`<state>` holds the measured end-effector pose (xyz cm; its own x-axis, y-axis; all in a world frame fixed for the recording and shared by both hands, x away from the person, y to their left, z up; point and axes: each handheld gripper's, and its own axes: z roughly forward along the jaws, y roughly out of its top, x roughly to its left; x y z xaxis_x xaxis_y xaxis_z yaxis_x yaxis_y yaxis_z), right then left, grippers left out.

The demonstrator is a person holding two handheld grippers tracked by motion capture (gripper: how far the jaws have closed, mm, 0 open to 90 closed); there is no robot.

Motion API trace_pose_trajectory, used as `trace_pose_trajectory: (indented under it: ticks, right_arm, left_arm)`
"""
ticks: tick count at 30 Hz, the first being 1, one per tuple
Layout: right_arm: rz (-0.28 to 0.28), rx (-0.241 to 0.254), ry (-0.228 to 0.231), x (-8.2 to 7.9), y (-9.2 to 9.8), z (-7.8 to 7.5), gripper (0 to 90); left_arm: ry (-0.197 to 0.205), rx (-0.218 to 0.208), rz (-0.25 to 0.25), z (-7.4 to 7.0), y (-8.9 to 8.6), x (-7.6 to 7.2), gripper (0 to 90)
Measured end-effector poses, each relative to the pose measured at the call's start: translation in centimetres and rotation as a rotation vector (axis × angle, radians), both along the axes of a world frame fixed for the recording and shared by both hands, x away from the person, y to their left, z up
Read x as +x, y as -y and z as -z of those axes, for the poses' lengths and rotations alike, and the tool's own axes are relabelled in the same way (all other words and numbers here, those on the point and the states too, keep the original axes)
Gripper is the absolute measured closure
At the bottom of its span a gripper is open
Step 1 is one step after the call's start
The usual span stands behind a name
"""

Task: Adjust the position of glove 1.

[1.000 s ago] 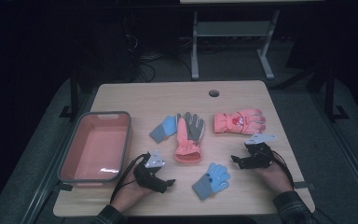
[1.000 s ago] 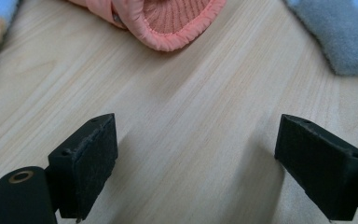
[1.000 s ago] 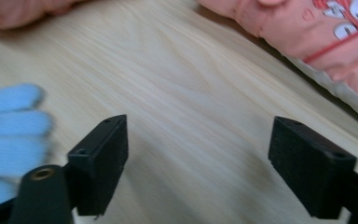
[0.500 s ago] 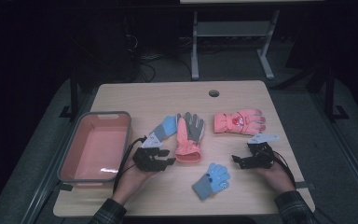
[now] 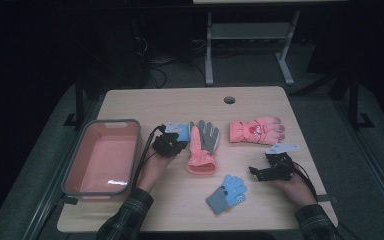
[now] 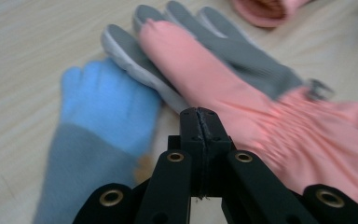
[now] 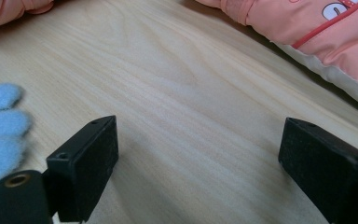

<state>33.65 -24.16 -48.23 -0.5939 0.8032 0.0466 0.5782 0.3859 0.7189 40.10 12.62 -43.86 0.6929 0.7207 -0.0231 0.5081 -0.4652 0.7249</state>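
Dark room all around, with a pale wooden counter (image 5: 180,102) in the middle and a pink tub (image 5: 75,165) standing at its left edge. Near the tub, the left tool (image 5: 172,145), pressed together at this moment, having just closed, with nothing between the jaws: in the left gripper view (image 6: 199,114) black tips meeting flat, no cloth caught.

Just beyond these tips, and a little to their left in that view, the blue glove with grey cuff (image 6: 107,107). Long axis almost along the tool's own direction: cuff at the near end, fingers at the far end. Touching its right side, the pink and grey glove (image 6: 205,79), partly lying over it. From above, same blue glove (image 5: 180,131) just far and right of the left tool, beside the pink and grey glove (image 5: 202,147).

Right tool (image 5: 260,172) resting near the right edge, jaws spread wide over bare wood (image 7: 198,144), holding nothing. Closest to it, the small blue glove (image 5: 228,192) at near centre; farther off, the pink glove (image 5: 256,130).

Judging from this: left hand clearly the nearer one for the blue glove with grey cuff, right hand well apart. Probably needing to open again and shift slightly left, onto the cuff end, before any pinch.
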Motion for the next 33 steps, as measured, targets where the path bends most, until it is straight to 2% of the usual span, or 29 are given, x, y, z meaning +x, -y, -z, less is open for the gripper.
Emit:
trace_pose_trajectory:
  ticks: [1,5,11,16,20,23,25,27,31,33]
  right_arm:
    - [0.0,0.0,-0.001,0.0,0.0,0.0,11.4]
    - [0.0,0.0,-0.001,0.0,0.0,0.0,11.4]
    - [0.001,0.0,-0.001,0.0,0.0,0.0,11.2]
    - [0.002,0.0,-0.002,0.0,-0.1,0.0,11.2]
    - [-0.002,-0.002,0.004,0.1,0.0,0.0,11.1]
    - [-0.002,-0.002,0.004,0.1,-0.1,0.0,11.1]
    - [0.0,-0.002,0.005,0.0,-0.1,0.0,11.1]
    - [0.0,-0.002,0.004,0.0,-0.1,0.0,11.1]
    - [0.003,-0.001,0.0,0.0,-0.1,0.0,11.1]
    - [0.004,-0.001,0.0,0.0,-0.1,0.0,11.2]
  left_arm:
    - [-0.01,-0.009,-0.005,0.3,0.2,0.4,89.3]
    - [-0.022,0.005,-0.013,1.1,1.2,1.6,89.3]
    - [-0.024,-0.008,0.003,1.3,2.5,2.6,89.3]
    - [-0.021,-0.011,0.017,1.2,3.2,2.7,89.3]
    - [-0.008,0.004,0.006,0.9,2.4,3.2,89.2]
    - [-0.025,-0.03,-0.031,0.7,1.4,3.5,88.6]
    - [0.003,0.004,-0.046,0.5,0.9,3.6,87.0]
    - [0.01,0.016,-0.059,0.3,0.4,3.8,85.1]
    - [0.01,0.062,-0.082,0.4,-0.4,4.4,79.6]
    - [0.004,0.061,-0.097,0.6,-0.7,4.6,76.9]
